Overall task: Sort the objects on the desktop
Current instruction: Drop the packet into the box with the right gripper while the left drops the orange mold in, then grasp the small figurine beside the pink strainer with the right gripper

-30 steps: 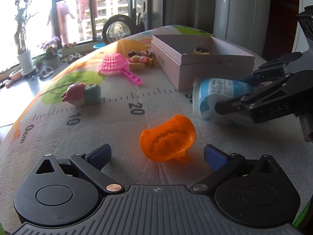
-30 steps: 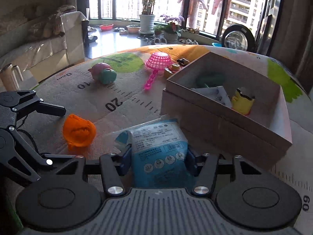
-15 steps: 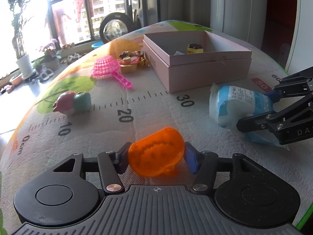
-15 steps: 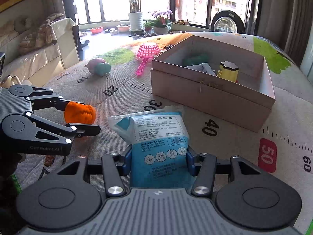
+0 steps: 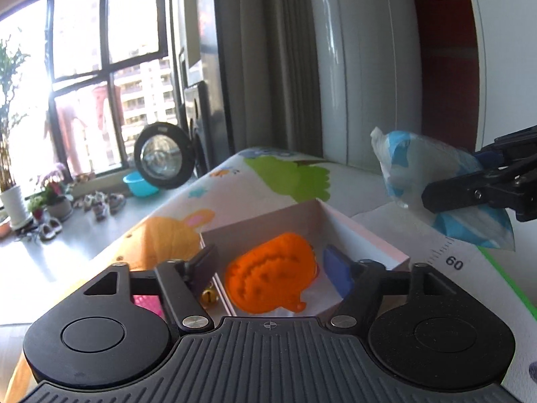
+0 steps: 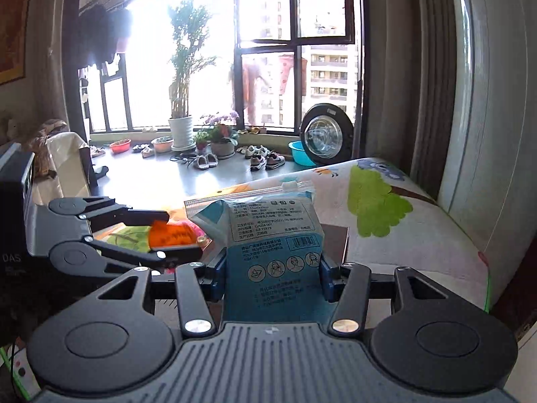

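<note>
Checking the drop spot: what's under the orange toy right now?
The open pink box lies below the orange toy; its pale floor shows beside it. Whatever lies directly beneath is covered by the toy.

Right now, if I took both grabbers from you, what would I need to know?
Left gripper: jaws have just been opening. They are open around the orange toy, pads off it, above the pink box.
Right gripper: shut on the blue-white packet, held in the air near the box.
Done: both things are up at the box.
Left: let the orange toy land inside, then probably put the packet in. A pink thing beside the box likely needs sorting too.
</note>
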A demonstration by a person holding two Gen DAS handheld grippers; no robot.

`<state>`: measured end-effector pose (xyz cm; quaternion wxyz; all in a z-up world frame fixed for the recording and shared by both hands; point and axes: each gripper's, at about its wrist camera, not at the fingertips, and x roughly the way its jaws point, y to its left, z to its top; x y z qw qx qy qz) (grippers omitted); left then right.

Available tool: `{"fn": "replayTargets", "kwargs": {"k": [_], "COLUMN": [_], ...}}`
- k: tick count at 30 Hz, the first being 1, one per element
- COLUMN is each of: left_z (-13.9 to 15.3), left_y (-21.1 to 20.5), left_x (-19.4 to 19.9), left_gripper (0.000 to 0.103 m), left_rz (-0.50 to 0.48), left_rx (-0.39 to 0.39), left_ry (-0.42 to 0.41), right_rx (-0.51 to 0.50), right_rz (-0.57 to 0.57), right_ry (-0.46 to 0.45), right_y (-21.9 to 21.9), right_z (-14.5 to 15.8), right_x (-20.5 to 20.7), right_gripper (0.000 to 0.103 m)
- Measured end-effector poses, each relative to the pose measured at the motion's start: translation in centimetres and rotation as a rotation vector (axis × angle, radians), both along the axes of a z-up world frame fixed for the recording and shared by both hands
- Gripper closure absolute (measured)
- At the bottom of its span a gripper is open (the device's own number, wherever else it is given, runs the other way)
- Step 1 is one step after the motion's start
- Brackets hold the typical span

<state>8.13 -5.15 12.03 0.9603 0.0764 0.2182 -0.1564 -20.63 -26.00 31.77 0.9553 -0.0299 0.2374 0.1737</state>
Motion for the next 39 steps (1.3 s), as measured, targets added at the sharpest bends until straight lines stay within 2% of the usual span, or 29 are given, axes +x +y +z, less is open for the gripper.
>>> {"fn": "replayTargets", "kwargs": {"k": [2,4,6,11,14,15,19,20,22,24,25,26,28,36,39], "left_z": [-0.8,-1.7,-3.0,-5.4,-6.3,-6.5,-7.3,-7.4,-7.7,-8.0,-8.1,-8.2,-8.3,-8.8,-9.0], "left_y": [0.5,1.4,2.7,5.5,7.1,7.7,9.7,10.3,11.3,12.0,12.3,12.6,13.0,13.9,14.4], "left_x": [0.6,-0.2,-1.7,-4.8,-5.7,-6.0,-6.3,-6.4,-6.7,-6.7,-6.8,-6.9,-7.0,-7.1,-6.5], "left_gripper": [0.016,0.006,0.006,0.004,0.004,0.004,0.003,0.003,0.003,0.002,0.002,0.002,0.002,0.001,0.0], "left_rz": [0.036,0.056,0.093,0.158,0.194,0.206,0.258,0.275,0.301,0.324,0.334,0.342,0.353,0.406,0.428], "left_rx": [-0.017,-0.025,-0.009,0.037,0.048,0.043,0.005,-0.004,-0.019,-0.027,-0.031,-0.035,-0.042,-0.014,-0.011], "left_ry": [0.029,0.034,0.04,0.042,0.044,0.049,0.071,0.078,0.088,0.095,0.098,0.101,0.107,0.107,0.123], "right_rx": [-0.009,-0.022,-0.062,-0.332,-0.434,-0.418,-0.221,-0.212,-0.24,-0.257,-0.257,-0.263,-0.299,-0.348,-0.273], "right_rz": [-0.048,-0.084,-0.128,-0.252,-0.269,-0.248,-0.109,-0.111,-0.133,-0.142,-0.147,-0.155,-0.195,-0.188,-0.163], "right_ry": [0.016,0.066,0.125,0.153,0.144,0.172,0.341,0.345,0.286,0.238,0.234,0.24,0.27,0.266,0.259], "right_y": [0.0,0.3,1.2,5.7,8.1,8.5,8.7,8.6,8.7,8.6,8.5,8.4,8.3,9.5,10.0], "right_z": [-0.1,-1.1,-2.9,-8.5,-10.0,-10.1,-9.2,-9.1,-8.7,-8.3,-8.2,-8.2,-8.8,-9.2,-7.3], "right_x": [2.6,5.5,8.7,14.3,15.6,15.8,15.3,15.1,14.0,13.4,13.3,13.4,14.6,14.7,14.1], "right_gripper": [0.052,0.052,0.052,0.052,0.052,0.052,0.046,0.041,0.039,0.04,0.046,0.055,0.059,0.059,0.059]}}
